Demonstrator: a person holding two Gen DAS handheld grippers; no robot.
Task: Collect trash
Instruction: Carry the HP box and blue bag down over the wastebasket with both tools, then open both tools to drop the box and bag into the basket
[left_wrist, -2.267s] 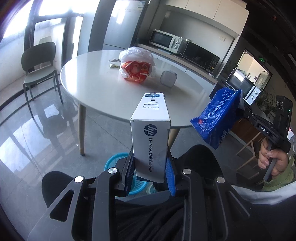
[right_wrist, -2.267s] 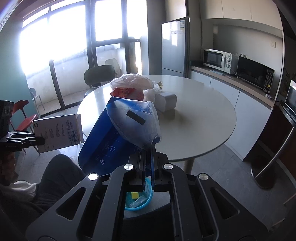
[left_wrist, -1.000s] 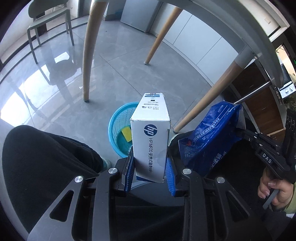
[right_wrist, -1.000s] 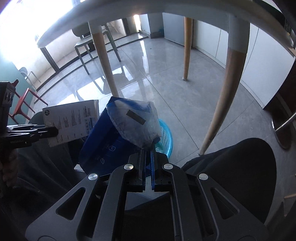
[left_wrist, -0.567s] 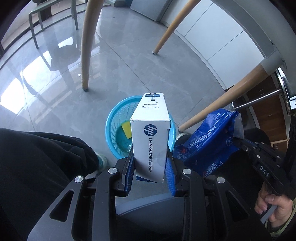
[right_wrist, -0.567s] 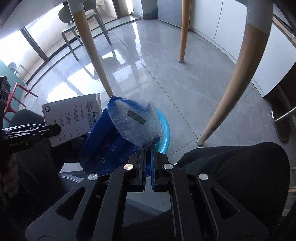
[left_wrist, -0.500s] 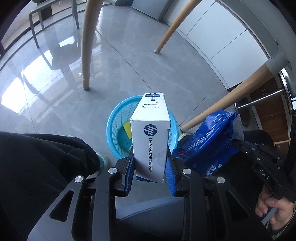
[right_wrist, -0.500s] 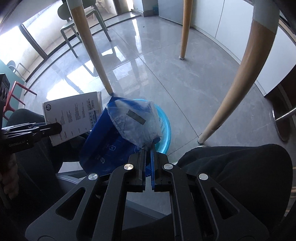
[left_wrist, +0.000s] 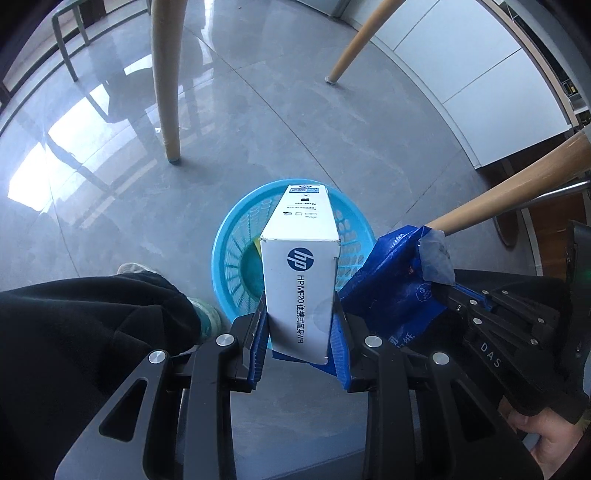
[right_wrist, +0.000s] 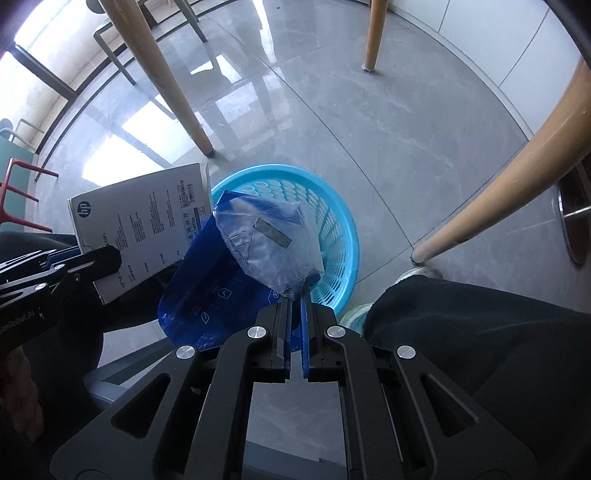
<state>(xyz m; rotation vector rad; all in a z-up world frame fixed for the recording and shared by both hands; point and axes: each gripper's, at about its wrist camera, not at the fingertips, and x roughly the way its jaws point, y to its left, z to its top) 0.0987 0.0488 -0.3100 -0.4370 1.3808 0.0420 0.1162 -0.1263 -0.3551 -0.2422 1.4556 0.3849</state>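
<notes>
We see a white HP box (left_wrist: 299, 284) clamped upright in the left claw (left_wrist: 299, 332), over the blue basket (left_wrist: 236, 236); a crumpled blue plastic bag (right_wrist: 236, 273) hangs pinched in the right claw (right_wrist: 295, 314) beside it.

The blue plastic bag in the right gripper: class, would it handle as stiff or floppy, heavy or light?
Probably floppy: the blue plastic bag is crumpled and sags sideways from the right gripper, pinched at one corner. Likely light, since that thin pinch holds it.
</notes>
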